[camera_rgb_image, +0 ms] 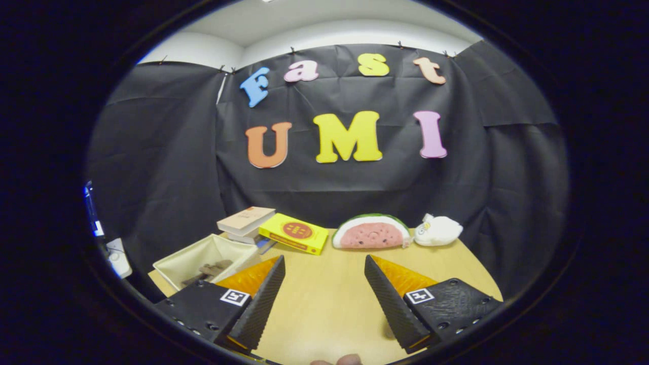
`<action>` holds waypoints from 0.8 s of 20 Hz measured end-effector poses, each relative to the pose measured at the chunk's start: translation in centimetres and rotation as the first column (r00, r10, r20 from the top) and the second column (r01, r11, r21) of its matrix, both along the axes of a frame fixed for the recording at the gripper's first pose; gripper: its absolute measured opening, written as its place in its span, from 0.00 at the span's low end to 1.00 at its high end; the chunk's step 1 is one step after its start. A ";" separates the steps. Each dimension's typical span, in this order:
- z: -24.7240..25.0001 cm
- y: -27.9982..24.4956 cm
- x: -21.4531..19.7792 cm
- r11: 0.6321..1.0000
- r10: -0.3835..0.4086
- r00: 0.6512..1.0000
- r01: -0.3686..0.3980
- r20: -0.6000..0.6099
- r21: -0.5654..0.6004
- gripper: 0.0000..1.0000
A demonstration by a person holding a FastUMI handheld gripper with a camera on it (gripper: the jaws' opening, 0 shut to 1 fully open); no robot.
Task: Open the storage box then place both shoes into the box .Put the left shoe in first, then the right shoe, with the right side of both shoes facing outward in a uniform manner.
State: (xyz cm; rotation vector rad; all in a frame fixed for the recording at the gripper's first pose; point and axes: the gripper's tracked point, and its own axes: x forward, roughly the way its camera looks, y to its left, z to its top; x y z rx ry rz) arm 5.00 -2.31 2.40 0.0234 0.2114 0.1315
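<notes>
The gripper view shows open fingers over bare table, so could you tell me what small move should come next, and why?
Probably swing the gripper toward the cream fabric storage box. Its fingers are spread with only the light wooden table between them, and the box sits just beyond one finger, already open at the top with dark items, likely shoes, inside.

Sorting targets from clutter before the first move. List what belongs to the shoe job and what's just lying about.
Job: open beige box with dark items inside, beside the left finger; gripper, open, holding nothing.

Lying about: stacked books; yellow book; watermelon plush; white plush; all on the table.
</notes>
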 end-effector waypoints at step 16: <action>-19.3 -14.8 5.1 0.991 -0.137 0.846 0.114 -0.515 -0.075 0.96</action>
